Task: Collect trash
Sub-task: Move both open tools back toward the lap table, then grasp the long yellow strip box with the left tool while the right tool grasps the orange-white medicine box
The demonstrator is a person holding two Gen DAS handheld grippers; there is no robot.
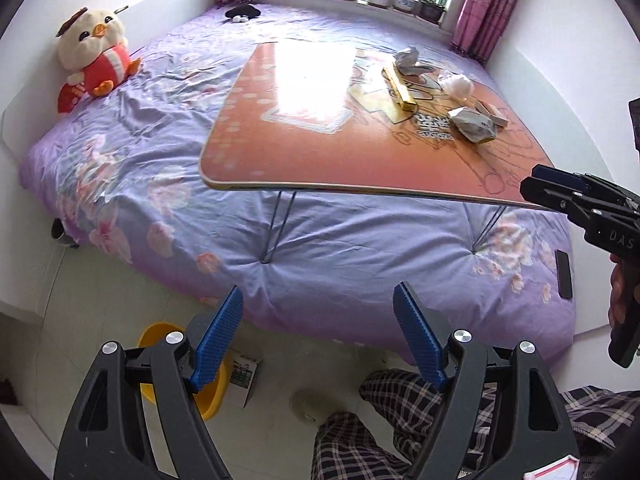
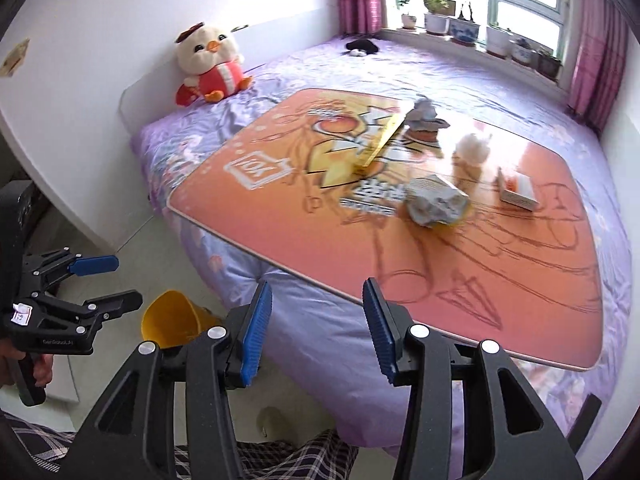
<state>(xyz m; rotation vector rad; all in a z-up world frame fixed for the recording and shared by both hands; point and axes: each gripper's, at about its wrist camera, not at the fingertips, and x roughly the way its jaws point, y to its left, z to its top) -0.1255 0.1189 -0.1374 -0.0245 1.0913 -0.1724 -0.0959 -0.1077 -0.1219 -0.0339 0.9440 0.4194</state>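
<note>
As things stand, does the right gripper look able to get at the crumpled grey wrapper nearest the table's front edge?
Probably yes. The right gripper is open and empty, and the orange tabletop between it and the crumpled grey wrapper is bare. It is not there yet: it hangs over the near edge, so it must come forward.

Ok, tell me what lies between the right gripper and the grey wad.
Only bare orange tabletop, seen in the right wrist view; the right gripper, jaws open, hangs at the near edge, the grey wad farther in.
</note>
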